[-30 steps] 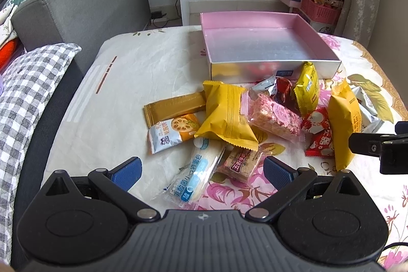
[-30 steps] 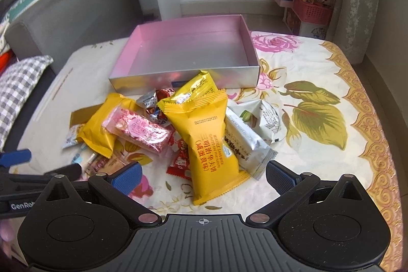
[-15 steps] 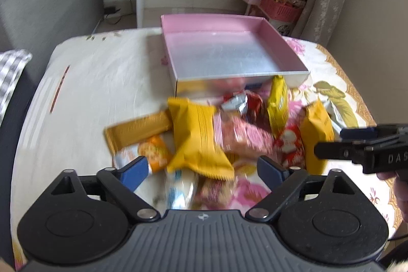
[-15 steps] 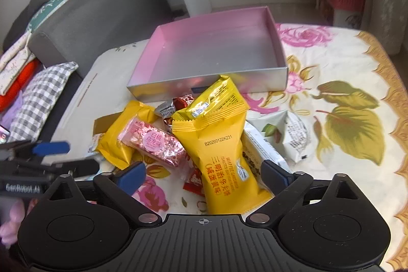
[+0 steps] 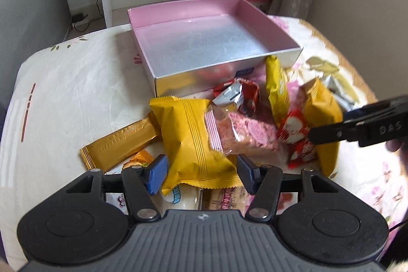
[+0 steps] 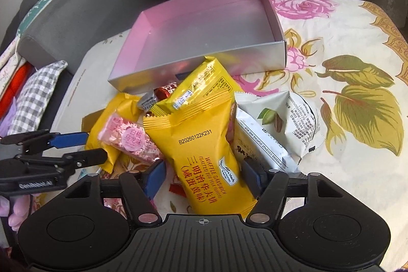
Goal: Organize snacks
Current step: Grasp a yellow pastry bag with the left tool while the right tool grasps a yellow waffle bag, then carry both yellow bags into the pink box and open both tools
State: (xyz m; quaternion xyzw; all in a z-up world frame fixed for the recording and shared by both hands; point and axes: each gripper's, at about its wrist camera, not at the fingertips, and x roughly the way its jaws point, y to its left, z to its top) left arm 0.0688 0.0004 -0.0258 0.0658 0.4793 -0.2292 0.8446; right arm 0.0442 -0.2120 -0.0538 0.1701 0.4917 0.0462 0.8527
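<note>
Left gripper (image 5: pixel 201 171) low over the snack pile, jaws apart, straddling the near corner of a yellow pillow pack (image 5: pixel 190 142); contact with the wrapper impossible to tell. Pack's long axis running from 6 toward 12 o'clock, far sealed end toward the pink-lined box (image 5: pixel 211 42). Pink rice-crisp bar (image 5: pixel 239 131) overlapping its right edge, long axis from 10 to 4 o'clock. Gold bar wrapper (image 5: pixel 119 142) at 9 o'clock, pointing 8 to 2.

Right gripper (image 6: pixel 202 173) with jaws apart on either side of the waffle sandwich pack (image 6: pixel 204 149), not clearly pressing it. Pack lying lengthwise from 6 up to 12 o'clock, top seal toward the box. White coconut snack packet (image 6: pixel 262 144) just beside at 3 o'clock. All on the floral-clothed bench (image 6: pixel 344 139), box empty at 12 o'clock.
</note>
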